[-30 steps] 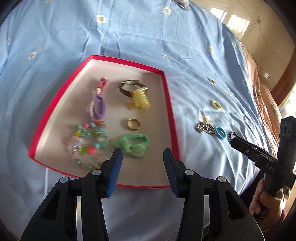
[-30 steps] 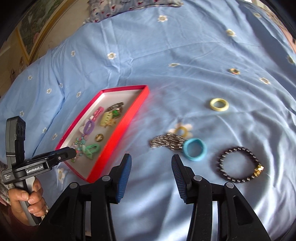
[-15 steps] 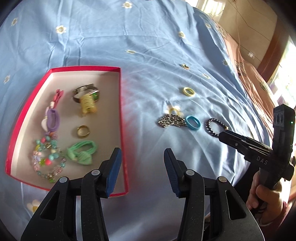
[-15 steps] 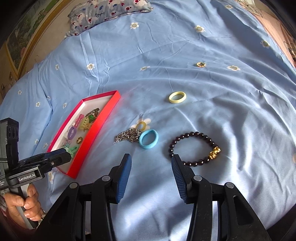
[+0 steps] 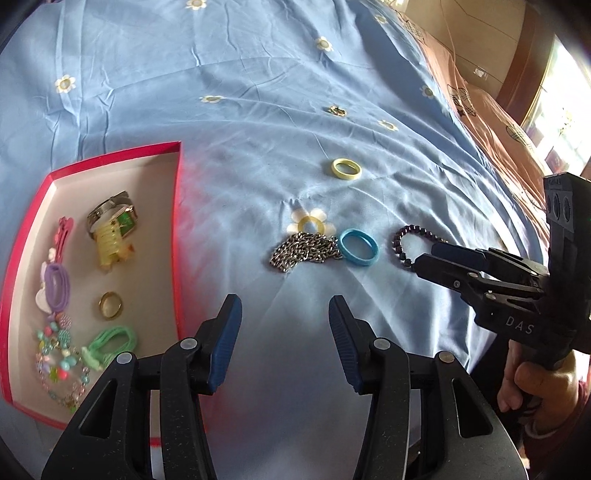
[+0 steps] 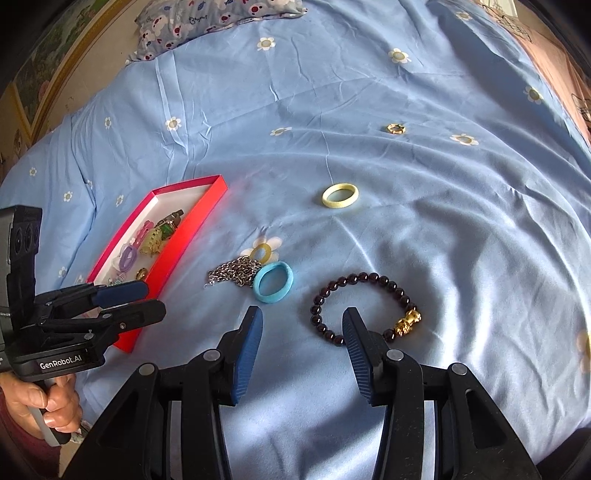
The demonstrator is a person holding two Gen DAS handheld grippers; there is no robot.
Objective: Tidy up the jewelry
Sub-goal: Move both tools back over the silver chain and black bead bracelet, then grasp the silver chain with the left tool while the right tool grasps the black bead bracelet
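Left wrist view: left gripper [image 5: 284, 325] low at the near edge, jaws wide apart, nothing between them; it hangs over bare blue sheet [image 5: 240, 110]. Red tray [image 5: 176, 206] to the left, holding a watch [image 5: 112, 214] with a yellow clip [image 5: 110, 243] on it, a pink clip [image 5: 63, 230], a purple tie [image 5: 57, 284], a gold ring [image 5: 110, 305], a green tie [image 5: 110, 341] and a bead string [image 5: 59, 354]. Loose on the sheet, right of the tray: chain [image 5: 304, 249] touching a blue ring [image 5: 358, 246]; yellow ring [image 5: 346, 168] farther off; a small gold piece [image 5: 337, 110] farther still. Bead bracelet [image 5: 413, 240] just right of the blue ring, partly hidden by the right gripper [image 5: 430, 258], which comes in from the right; from this side I cannot tell how far its jaws are parted.

Right wrist view: right gripper [image 6: 303, 332] open wide, empty; its right finger [image 6: 351, 328] overlaps the near arc of the bead bracelet [image 6: 369, 299], gold charm [image 6: 406, 323] on the right side. Blue ring [image 6: 273, 282] just left of it, against the chain [image 6: 234, 273]; yellow ring [image 6: 340, 195] beyond; small gold piece [image 6: 396, 128] far right. Tray [image 6: 192, 229] left, its contents small and partly hidden behind the left gripper [image 6: 144, 299], seen side-on. Patterned pillow [image 6: 218, 18] at the far edge.
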